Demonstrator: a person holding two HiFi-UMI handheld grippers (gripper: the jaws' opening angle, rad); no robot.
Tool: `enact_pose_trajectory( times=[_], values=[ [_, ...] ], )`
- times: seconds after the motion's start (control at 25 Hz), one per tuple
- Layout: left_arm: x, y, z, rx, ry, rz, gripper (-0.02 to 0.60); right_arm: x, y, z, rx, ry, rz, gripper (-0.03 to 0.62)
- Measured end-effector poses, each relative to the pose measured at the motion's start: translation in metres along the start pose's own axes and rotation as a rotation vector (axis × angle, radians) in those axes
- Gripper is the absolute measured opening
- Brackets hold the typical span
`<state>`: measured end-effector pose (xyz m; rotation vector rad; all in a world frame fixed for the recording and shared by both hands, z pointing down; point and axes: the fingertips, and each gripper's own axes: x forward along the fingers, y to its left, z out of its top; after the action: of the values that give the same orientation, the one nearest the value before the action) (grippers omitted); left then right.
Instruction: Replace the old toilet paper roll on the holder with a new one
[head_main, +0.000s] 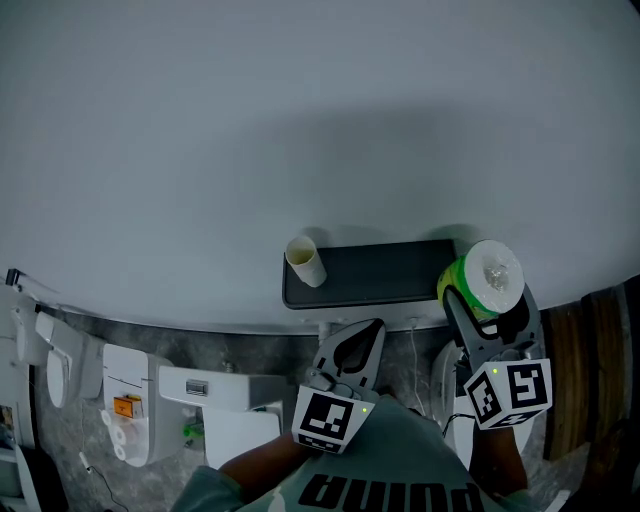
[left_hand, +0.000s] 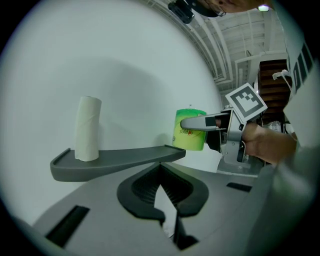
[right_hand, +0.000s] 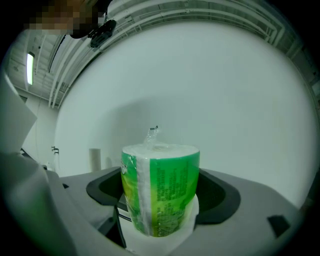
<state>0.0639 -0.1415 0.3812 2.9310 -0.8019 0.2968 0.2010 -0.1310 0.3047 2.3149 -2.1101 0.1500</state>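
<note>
A dark shelf-like holder (head_main: 372, 274) is fixed to the pale wall. The old, thin white roll (head_main: 305, 261) stands upright on its left end, also seen in the left gripper view (left_hand: 88, 128). My right gripper (head_main: 486, 302) is shut on the new roll in green wrapping (head_main: 482, 279), held upright at the holder's right end (left_hand: 172, 151). The wrapped roll (right_hand: 160, 189) fills the right gripper view between the jaws. My left gripper (head_main: 371, 327) hangs just below the holder's front edge, shut with nothing in it (left_hand: 161, 172).
White bathroom fixtures (head_main: 128, 403) and a white box (head_main: 222, 403) lie on the grey floor at lower left. Dark wooden steps (head_main: 592, 375) stand at the right edge. Thin cables (head_main: 415, 350) hang under the holder. A hand (left_hand: 265, 142) holds the right gripper.
</note>
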Motion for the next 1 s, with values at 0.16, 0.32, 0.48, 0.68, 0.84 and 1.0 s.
enact_pose_trajectory(
  times=[0.16,0.32,0.48,0.68,0.84,1.0],
  values=[
    [0.007,-0.013,0.0,0.009,0.009,-0.01,0.003,-0.011,-0.022,-0.003,0.023,-0.003,-0.037,0.434],
    [0.014,-0.028,0.0,0.018,0.019,-0.021,0.003,-0.023,-0.044,-0.004,0.051,-0.007,-0.074,0.434],
    [0.02,-0.037,-0.004,0.022,0.032,-0.047,0.003,-0.028,-0.061,-0.008,0.102,-0.019,-0.104,0.434],
    [0.024,-0.039,-0.012,0.035,0.056,-0.04,0.003,-0.029,-0.082,-0.026,0.164,0.002,-0.139,0.434],
    [0.025,-0.034,-0.019,0.035,0.078,-0.017,0.003,-0.023,-0.093,-0.05,0.268,0.028,-0.153,0.434],
    [0.023,-0.028,-0.026,0.033,0.099,0.0,0.003,-0.014,-0.099,-0.071,0.448,0.025,-0.138,0.434]
  ],
)
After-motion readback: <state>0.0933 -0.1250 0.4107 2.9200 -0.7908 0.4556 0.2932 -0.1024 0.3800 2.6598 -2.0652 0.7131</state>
